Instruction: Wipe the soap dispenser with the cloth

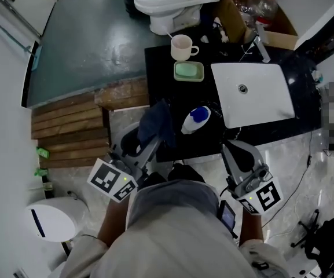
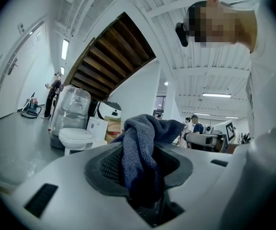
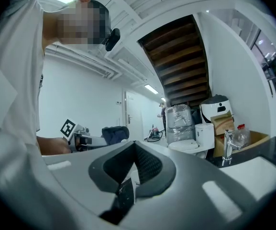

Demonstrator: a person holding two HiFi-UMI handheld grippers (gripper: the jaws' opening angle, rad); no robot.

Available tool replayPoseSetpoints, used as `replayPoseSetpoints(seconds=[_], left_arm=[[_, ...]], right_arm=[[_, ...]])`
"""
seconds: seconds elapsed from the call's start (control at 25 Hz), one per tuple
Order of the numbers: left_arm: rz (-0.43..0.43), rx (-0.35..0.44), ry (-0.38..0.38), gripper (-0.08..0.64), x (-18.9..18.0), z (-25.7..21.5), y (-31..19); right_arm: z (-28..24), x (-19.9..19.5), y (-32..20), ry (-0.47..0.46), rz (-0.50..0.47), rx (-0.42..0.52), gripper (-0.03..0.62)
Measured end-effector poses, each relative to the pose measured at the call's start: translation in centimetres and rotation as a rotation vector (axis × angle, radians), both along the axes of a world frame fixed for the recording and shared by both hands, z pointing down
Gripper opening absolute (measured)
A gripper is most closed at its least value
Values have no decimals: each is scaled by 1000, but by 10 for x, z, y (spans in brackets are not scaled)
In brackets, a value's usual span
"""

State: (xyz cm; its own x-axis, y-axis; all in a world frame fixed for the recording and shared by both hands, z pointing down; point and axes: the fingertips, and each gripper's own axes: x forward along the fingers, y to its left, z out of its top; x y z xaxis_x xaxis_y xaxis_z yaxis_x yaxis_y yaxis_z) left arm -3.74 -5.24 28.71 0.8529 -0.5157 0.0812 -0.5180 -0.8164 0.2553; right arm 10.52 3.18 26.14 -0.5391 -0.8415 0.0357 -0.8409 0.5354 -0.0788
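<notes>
Head view — cloth (image 1: 155,123) in left gripper (image 1: 150,139), soap dispenser (image 1: 195,120) on black counter (image 1: 165,62)

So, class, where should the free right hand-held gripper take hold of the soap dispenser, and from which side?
Probably the white body of the soap dispenser, below its blue top, coming from the sink side. The body is its broad, plain part, and the left hand-held gripper holding the cloth occupies the other side.
</notes>
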Motion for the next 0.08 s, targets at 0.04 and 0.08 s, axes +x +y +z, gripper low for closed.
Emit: replayPoseSetpoints(seconds=[0.04,0.08], left_arm=[[4,-1,0,146,-2,-2,1],[9,-2,1,145,-3,-3,1]], right_arm=[[-2,-1,1,-3,7,2,-2],[-5,-3,1,-6,13,4,-2]])
